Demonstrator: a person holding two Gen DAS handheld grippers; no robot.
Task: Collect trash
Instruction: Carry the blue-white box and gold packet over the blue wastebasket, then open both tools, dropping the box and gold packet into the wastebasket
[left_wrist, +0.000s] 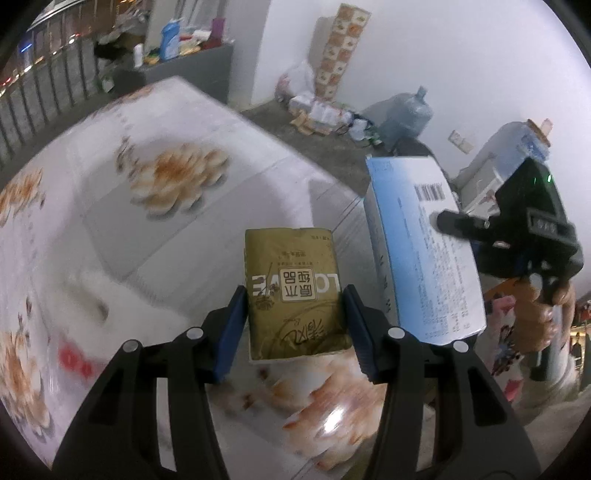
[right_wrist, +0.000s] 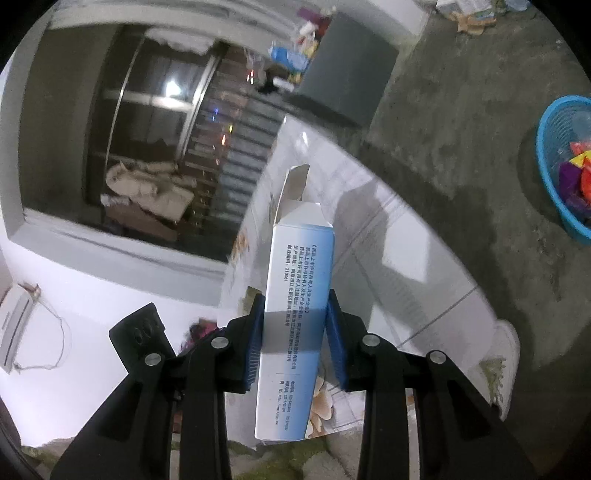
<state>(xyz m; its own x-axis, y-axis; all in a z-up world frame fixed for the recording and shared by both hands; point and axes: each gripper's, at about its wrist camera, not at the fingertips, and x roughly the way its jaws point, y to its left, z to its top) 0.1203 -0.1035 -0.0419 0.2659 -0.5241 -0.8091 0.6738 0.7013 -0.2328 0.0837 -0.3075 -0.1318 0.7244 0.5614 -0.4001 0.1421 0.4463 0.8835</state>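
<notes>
Low in centre frame, the left gripper (left_wrist: 295, 328) clasps a soft, light tissue pack (left_wrist: 295, 291) by its sides above the desk (left_wrist: 155, 229), while the right gripper (right_wrist: 295, 339) pinches a crushable box (right_wrist: 295, 314) mid-length.

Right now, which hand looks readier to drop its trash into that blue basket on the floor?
Probably the right gripper: it grips the white-blue box and its view shows the blue basket. The left gripper, with the gold packet, shows no basket.

A lived-in home: floral-clothed table (left_wrist: 177, 177), water jug (left_wrist: 406, 114), window (right_wrist: 122, 147), laundry basket (right_wrist: 554, 166).
</notes>
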